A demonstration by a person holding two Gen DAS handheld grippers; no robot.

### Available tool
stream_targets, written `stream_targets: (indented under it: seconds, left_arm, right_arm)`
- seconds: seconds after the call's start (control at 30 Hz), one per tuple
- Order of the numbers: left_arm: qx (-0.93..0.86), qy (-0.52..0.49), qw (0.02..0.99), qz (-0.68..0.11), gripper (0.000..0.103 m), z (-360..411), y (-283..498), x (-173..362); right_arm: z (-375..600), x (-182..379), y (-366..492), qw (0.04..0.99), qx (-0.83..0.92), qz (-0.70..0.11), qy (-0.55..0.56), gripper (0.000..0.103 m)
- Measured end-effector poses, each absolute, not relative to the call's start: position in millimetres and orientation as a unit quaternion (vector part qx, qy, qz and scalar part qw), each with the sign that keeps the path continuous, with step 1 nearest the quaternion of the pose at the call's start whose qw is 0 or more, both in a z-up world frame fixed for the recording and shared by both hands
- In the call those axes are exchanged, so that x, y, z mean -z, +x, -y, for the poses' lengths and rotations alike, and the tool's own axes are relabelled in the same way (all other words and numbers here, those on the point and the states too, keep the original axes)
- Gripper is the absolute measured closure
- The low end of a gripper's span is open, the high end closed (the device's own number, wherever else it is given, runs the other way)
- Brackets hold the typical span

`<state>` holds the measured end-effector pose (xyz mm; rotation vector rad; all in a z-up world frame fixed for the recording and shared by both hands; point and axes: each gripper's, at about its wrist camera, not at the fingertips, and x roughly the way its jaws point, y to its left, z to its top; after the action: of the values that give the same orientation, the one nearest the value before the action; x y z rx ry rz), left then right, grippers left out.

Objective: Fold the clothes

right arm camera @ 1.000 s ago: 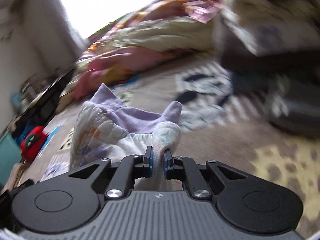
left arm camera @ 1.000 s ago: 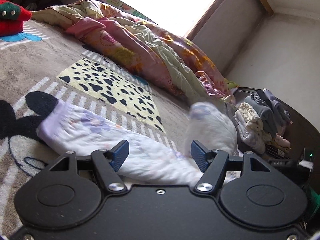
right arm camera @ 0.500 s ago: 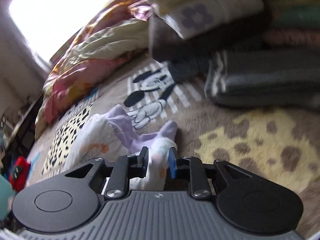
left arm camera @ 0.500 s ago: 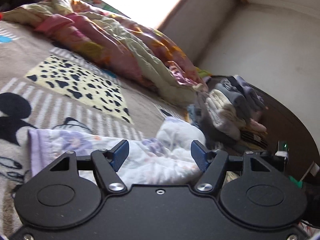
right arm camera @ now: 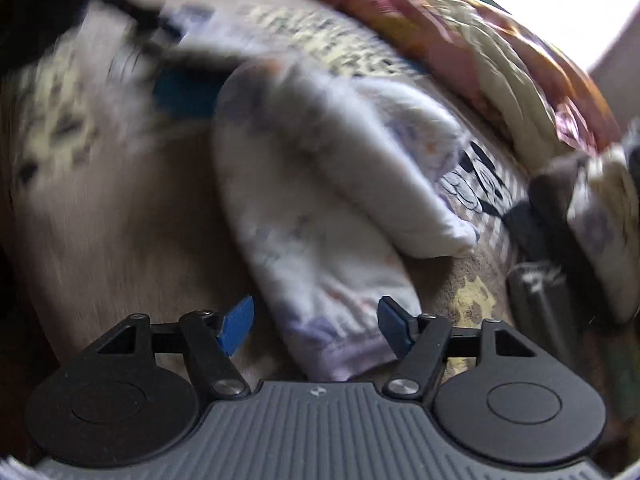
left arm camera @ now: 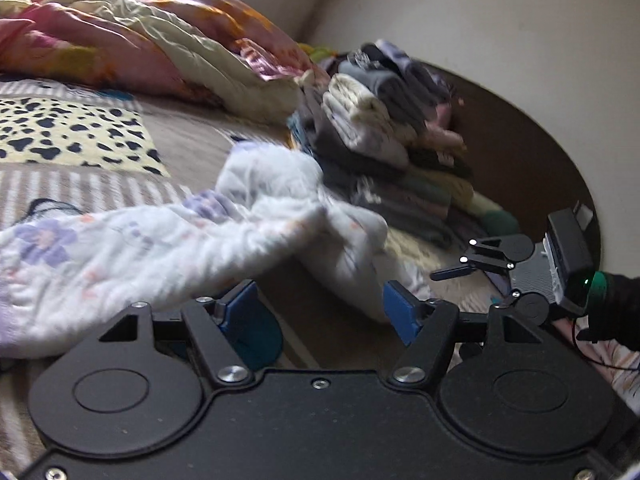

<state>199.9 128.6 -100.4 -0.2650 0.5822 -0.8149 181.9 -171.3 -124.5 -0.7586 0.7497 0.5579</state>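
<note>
I am working on the bed (left arm camera: 192, 136), on its patterned blanket, and the white floral garment (left arm camera: 132, 248) is lying across the middle of it in front of me. I am letting go with my right tongs (right arm camera: 316, 324): their jaws are opening, and the lilac-hemmed end of the garment is lying loose between the blue pads (right arm camera: 394, 326) without being pressed by either. I judge I am dropping that end here because it has been brought over onto the rest of the cloth, so one fold can settle under its own weight.

My left tongs (left arm camera: 320, 312) are standing wide apart and are gripping nothing. The cloth is running just above the left pad and a bunched part is sitting ahead of the gap, but bare blanket is showing between the jaws. I am keeping them open and low beside the garment, I think, so they are ready to take an edge for the next fold.

From the left wrist view my right tongs are showing near the right edge of the bed, beside the garment's bunched end. The stack of folded clothes (left arm camera: 384, 128) is sitting beyond, toward the far side of the bed next to the rumpled quilt (left arm camera: 140, 40), probably where this piece is meant to end up.
</note>
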Motion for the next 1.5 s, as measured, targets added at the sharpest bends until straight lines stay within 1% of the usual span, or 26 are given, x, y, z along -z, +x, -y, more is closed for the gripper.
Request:
stream_targets:
  seconds: [0.03, 0.13, 0.17, 0.2, 0.23, 0.33, 0.47, 0.63, 0.9, 1.07, 1.17, 1.23, 1.37, 1.43, 1.5]
  left_arm:
    - [0.389, -0.122, 0.868, -0.282, 0.034, -125.9, 200.1, 101.4]
    - [0.382, -0.114, 0.869, -0.294, 0.034, -121.7, 201.8, 103.6]
    - [0.378, -0.112, 0.869, -0.299, 0.034, -120.6, 202.6, 104.4]
    - [0.374, -0.110, 0.870, -0.303, 0.034, -119.6, 203.4, 105.1]
    - [0.368, -0.109, 0.870, -0.309, 0.034, -119.3, 204.5, 106.0]
    - [0.342, -0.113, 0.872, -0.331, 0.034, -122.2, 210.3, 110.4]
    - [0.301, -0.138, 0.870, -0.365, 0.034, -133.3, 221.0, 120.5]
    - [0.291, -0.180, 0.865, -0.367, 0.034, -146.7, 223.8, 119.2]
    - [0.298, -0.217, 0.864, -0.343, 0.034, -157.3, 214.6, 103.9]
    - [0.271, -0.232, 0.871, -0.337, 0.034, -175.2, 213.6, 102.7]
    - [0.251, -0.252, 0.875, -0.329, 0.034, -191.8, 212.2, 101.9]
    - [0.238, -0.265, 0.875, -0.328, 0.034, -202.1, 211.2, 103.8]
    - [0.214, -0.266, 0.877, -0.338, 0.034, -212.6, 207.2, 111.4]
    - [0.195, -0.272, 0.879, -0.341, 0.034, -219.3, 205.0, 114.5]
    - [0.175, -0.278, 0.880, -0.343, 0.034, -225.9, 202.9, 117.6]
  right_arm:
    - [167.3, 129.7, 181.2, 0.820, -0.260, -0.350, -0.372, 0.051]
    - [159.6, 141.7, 186.6, 0.810, -0.250, -0.351, -0.399, 0.063]
    - [159.1, 142.9, 189.9, 0.808, -0.249, -0.356, -0.397, 0.064]
    - [158.3, 143.0, 192.2, 0.806, -0.250, -0.362, -0.396, 0.068]
    - [157.1, 141.7, 193.6, 0.803, -0.251, -0.370, -0.394, 0.075]
    - [153.6, 136.6, 196.9, 0.795, -0.258, -0.393, -0.384, 0.085]
    - [149.6, 113.1, 189.0, 0.797, -0.306, -0.427, -0.299, 0.087]
    - [120.4, 96.9, 159.2, 0.773, -0.381, -0.460, -0.213, 0.088]
    - [57.4, 86.2, 143.3, 0.739, -0.467, -0.474, -0.106, 0.089]
    - [16.6, 84.7, 152.9, 0.751, -0.475, -0.455, -0.053, 0.089]
    - [4.8, 89.7, 165.7, 0.757, -0.472, -0.452, -0.014, 0.081]
    - [4.2, 89.8, 168.3, 0.755, -0.479, -0.447, -0.006, 0.064]
    - [26.3, 72.5, 165.8, 0.758, -0.494, -0.425, 0.012, 0.058]
    - [50.0, 62.9, 170.9, 0.771, -0.485, -0.411, 0.029, 0.053]
    - [80.3, 57.0, 183.0, 0.792, -0.458, -0.400, 0.049, 0.051]
